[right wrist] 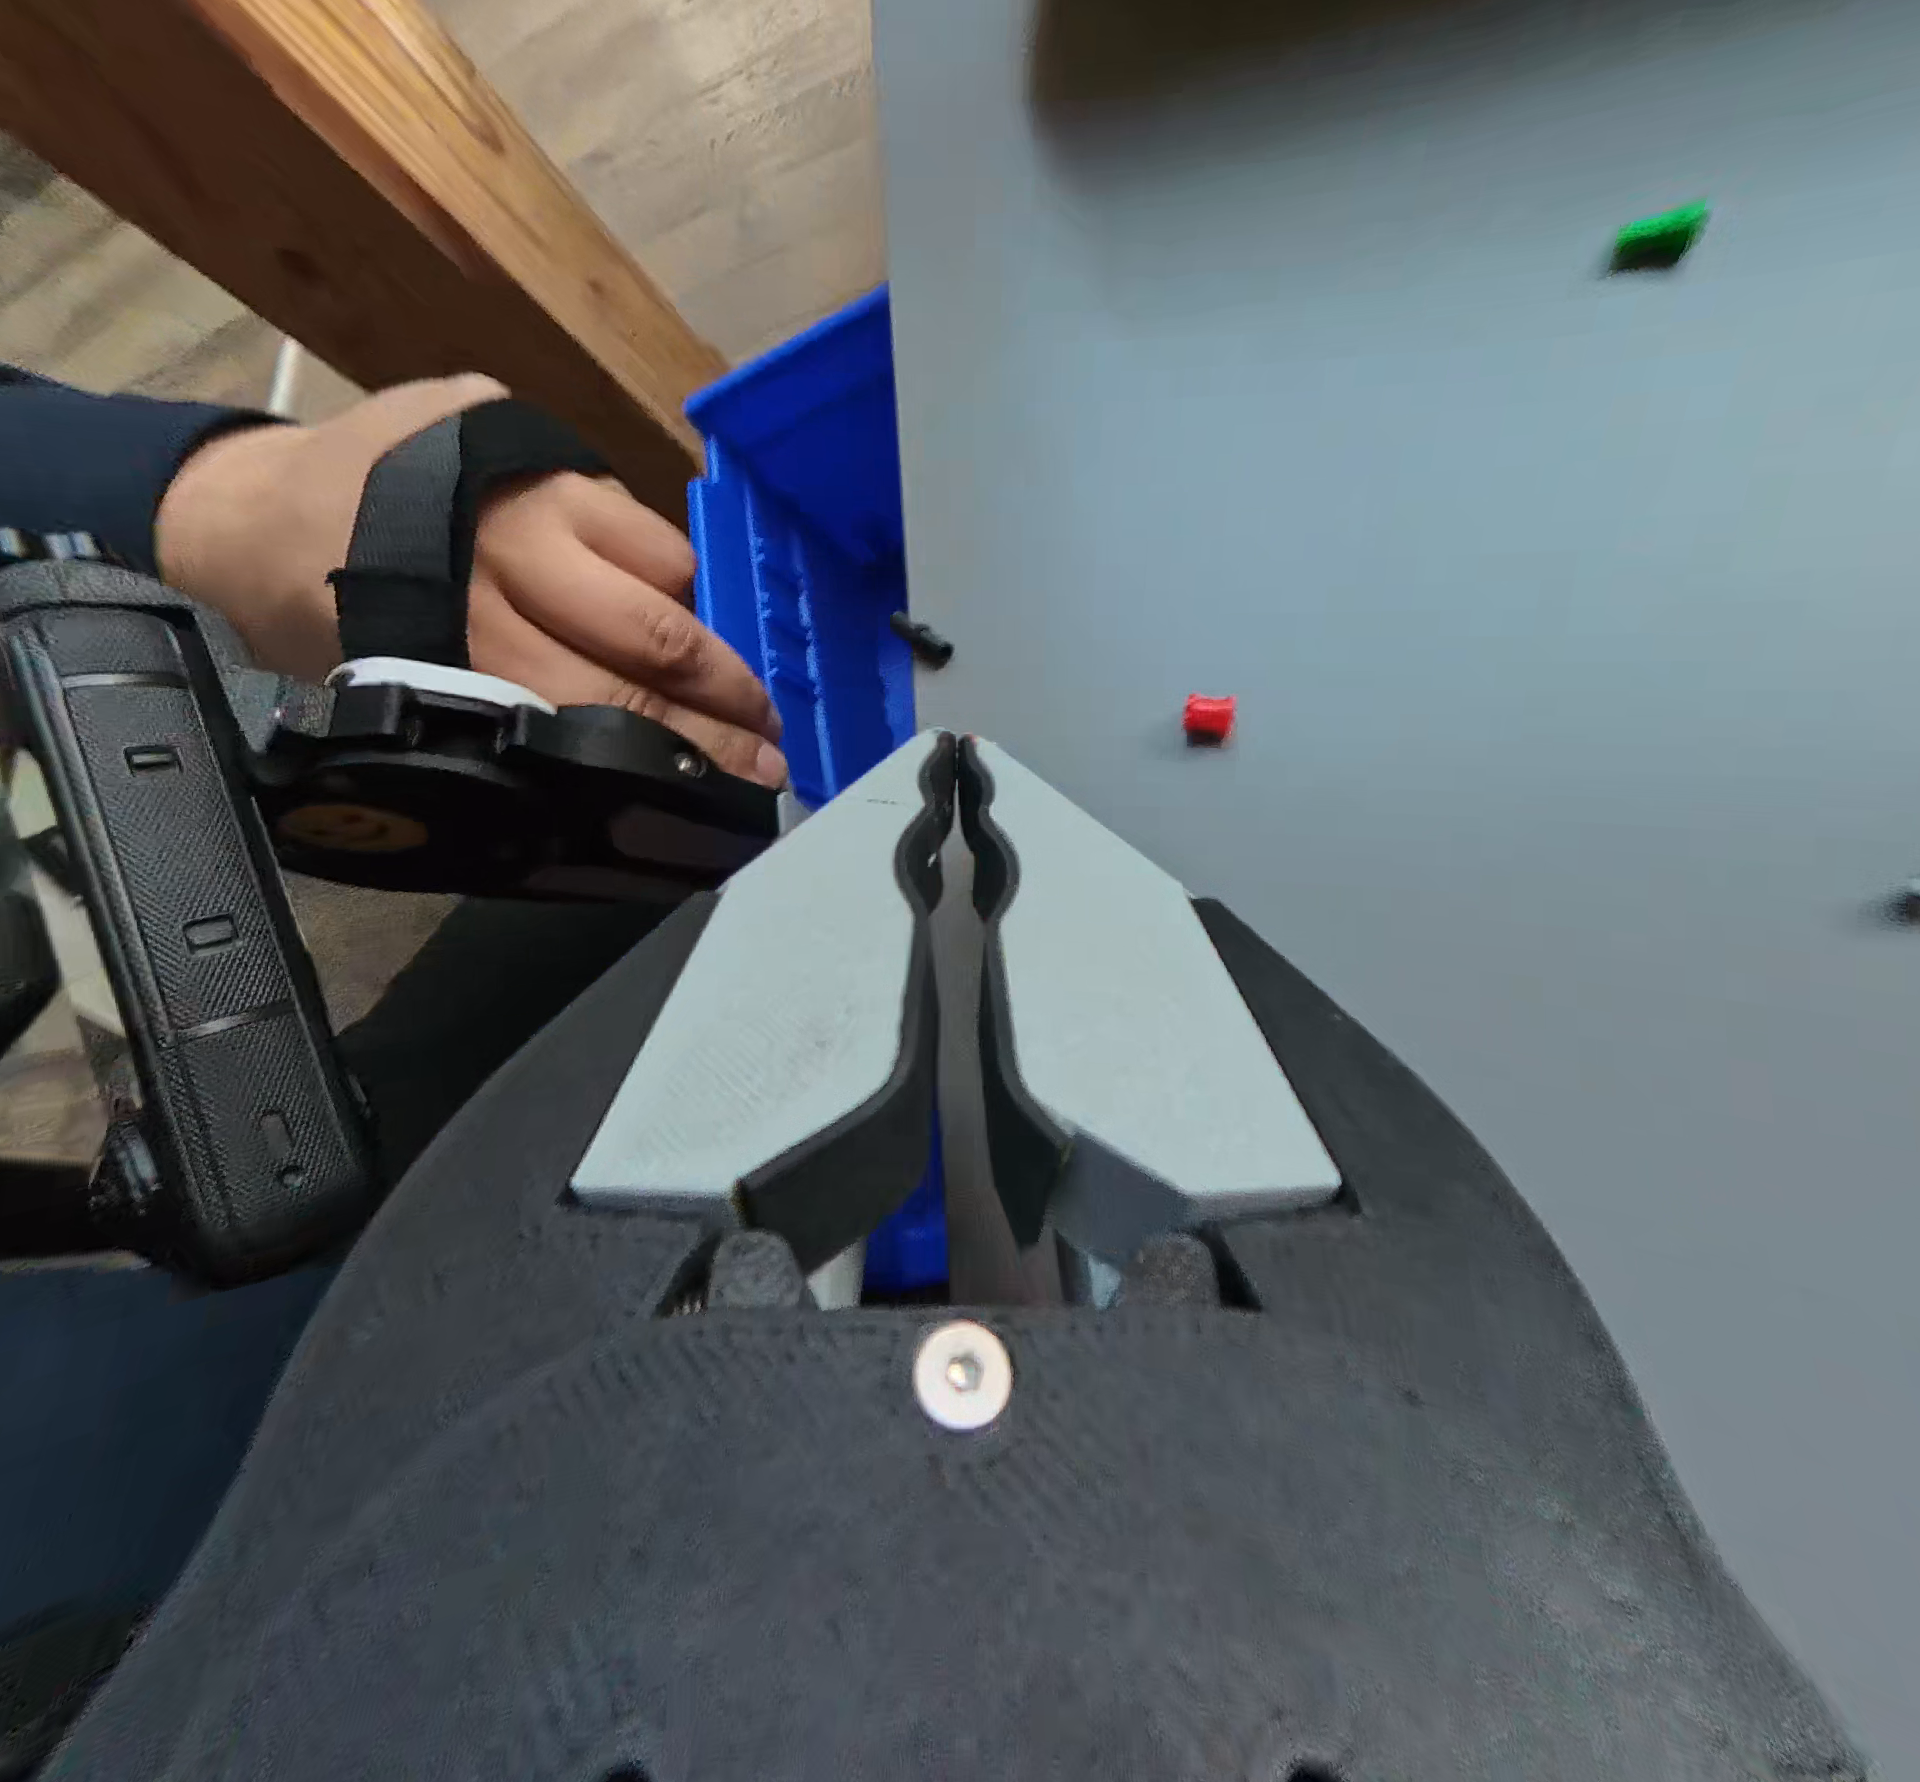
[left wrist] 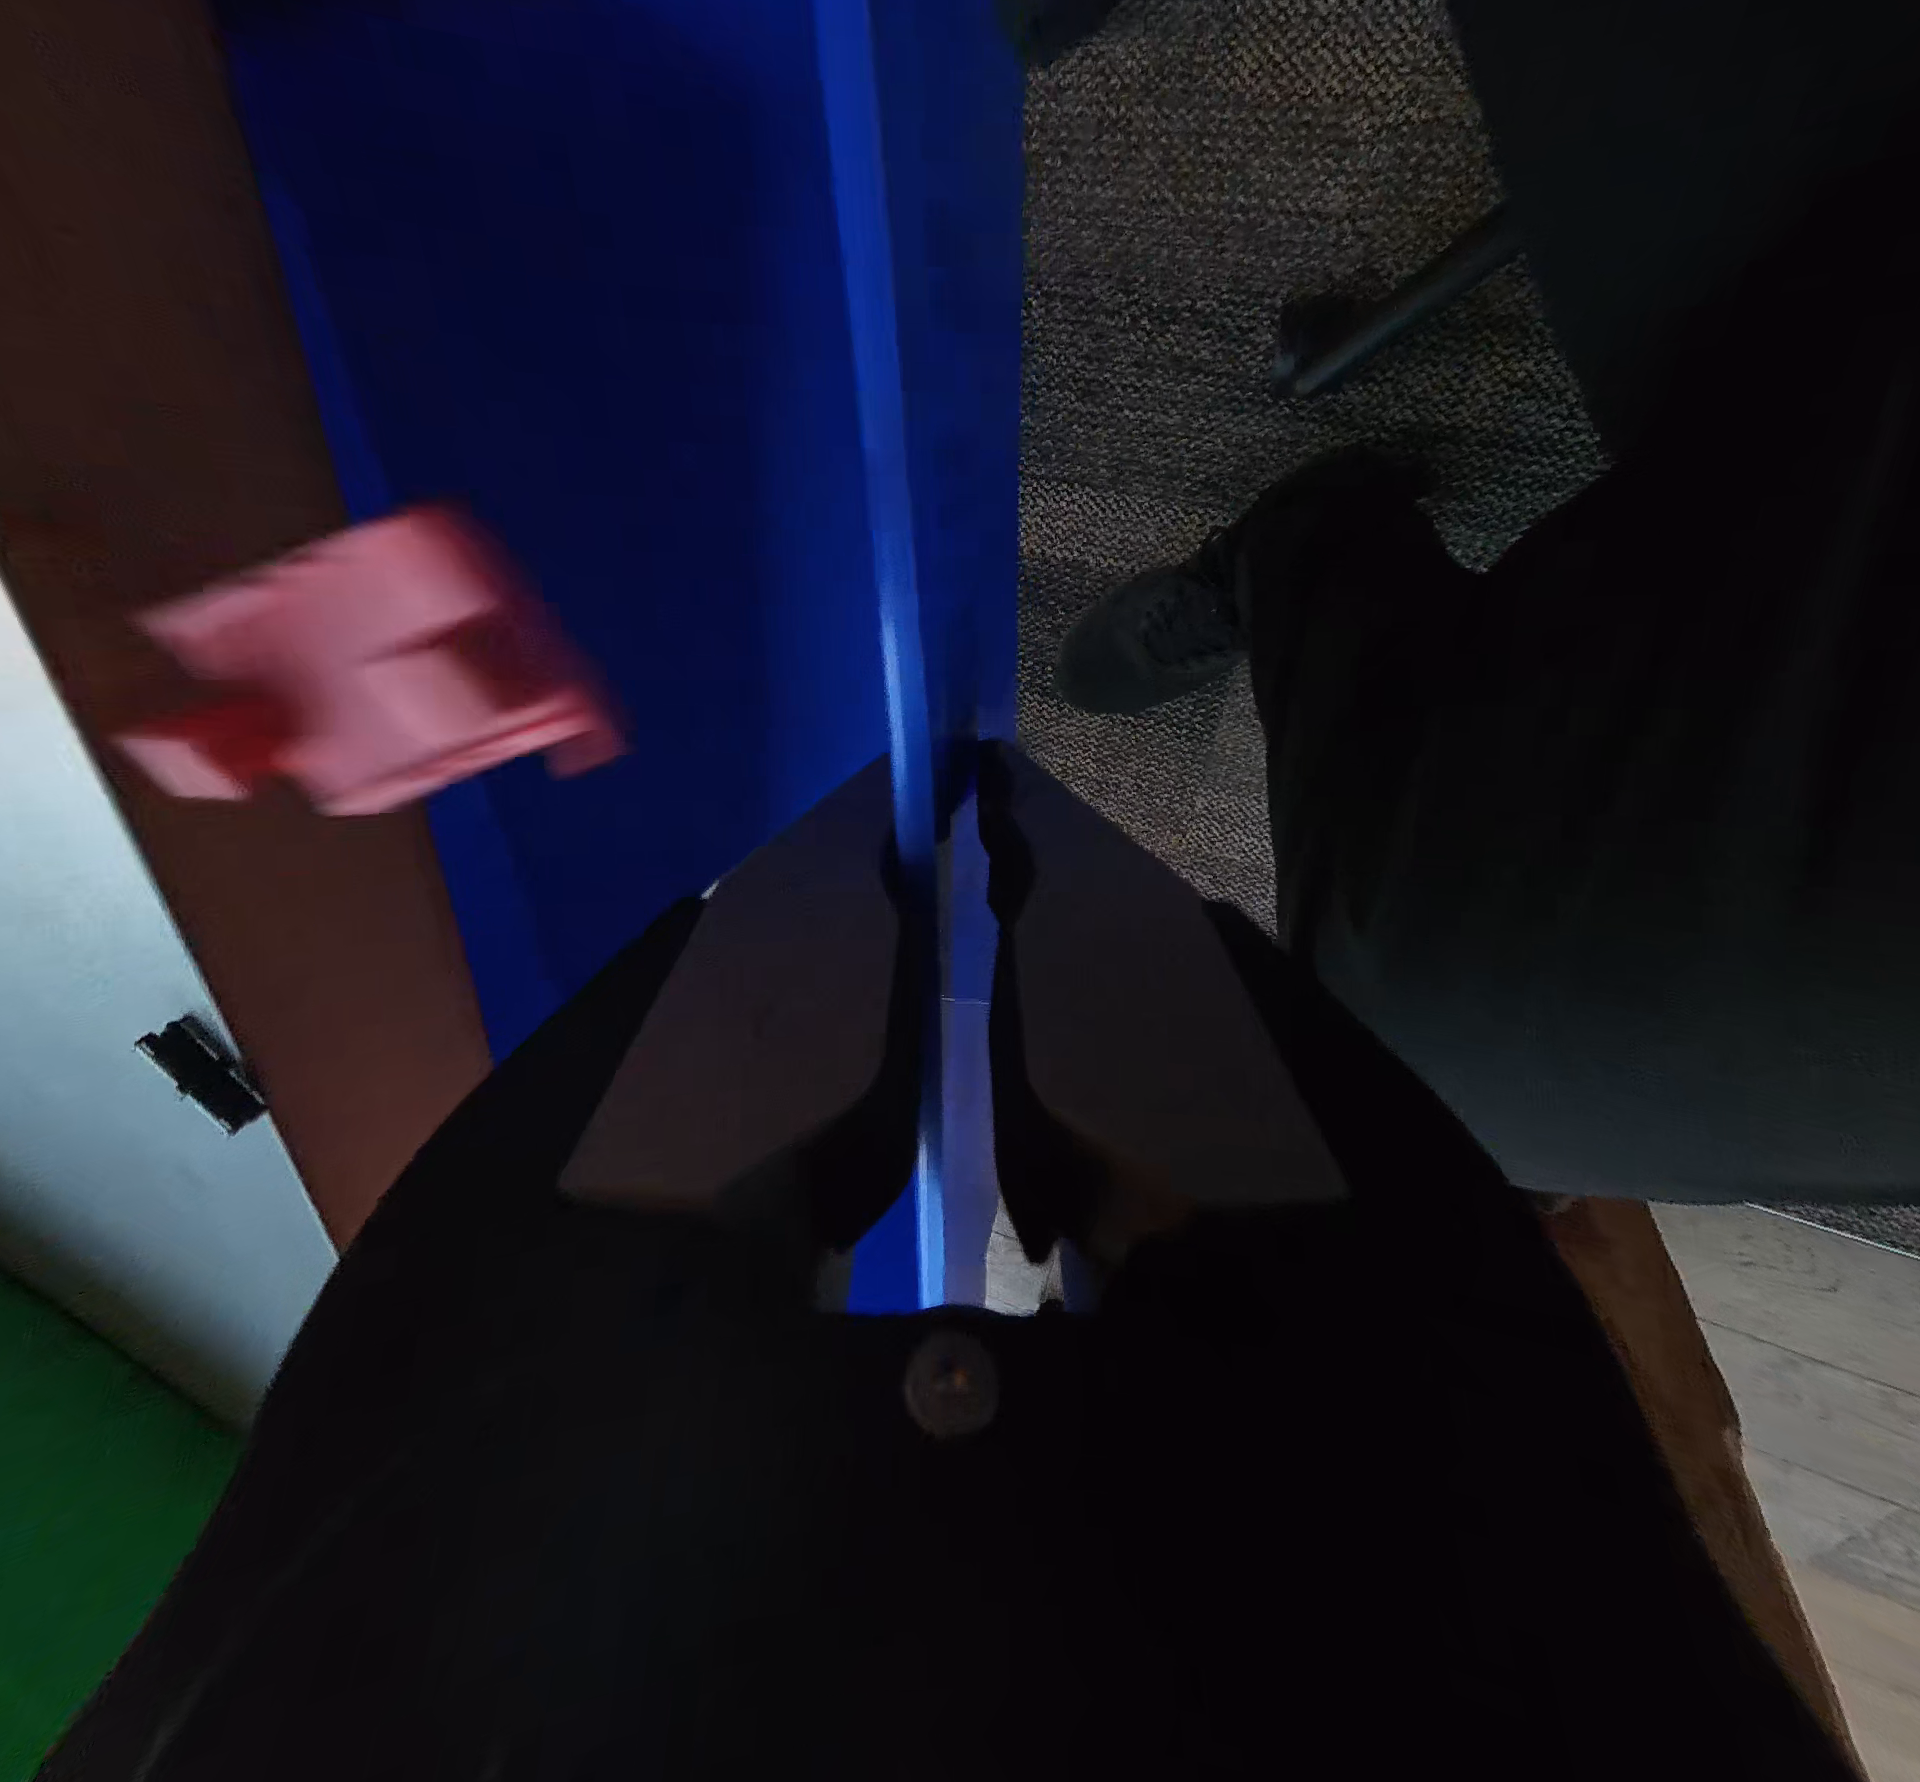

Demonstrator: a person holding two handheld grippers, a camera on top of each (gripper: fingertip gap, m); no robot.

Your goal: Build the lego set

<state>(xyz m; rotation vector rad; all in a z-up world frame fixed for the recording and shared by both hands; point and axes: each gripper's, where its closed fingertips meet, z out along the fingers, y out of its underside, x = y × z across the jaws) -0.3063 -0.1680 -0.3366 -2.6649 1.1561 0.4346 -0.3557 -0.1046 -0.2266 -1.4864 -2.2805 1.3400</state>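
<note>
We see the left gripper fingers closed on the blue bin's rim, bin hanging beside the tabletop edge; right gripper fingers closed empty, red piece just right.

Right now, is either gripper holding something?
Right gripper: nothing, jaws shut empty. Left gripper: too dark to tell; the blue bin's rim lines up with its jaws.

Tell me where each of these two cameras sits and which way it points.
Left wrist view: on the left hand-held gripper, looking down past a blue bin to carpet; its fingers and the person's shoe show.
Right wrist view: on the right hand-held gripper, facing across a grey tabletop; its fingers and the person's left hand show.
Both show the blue bin.
</note>
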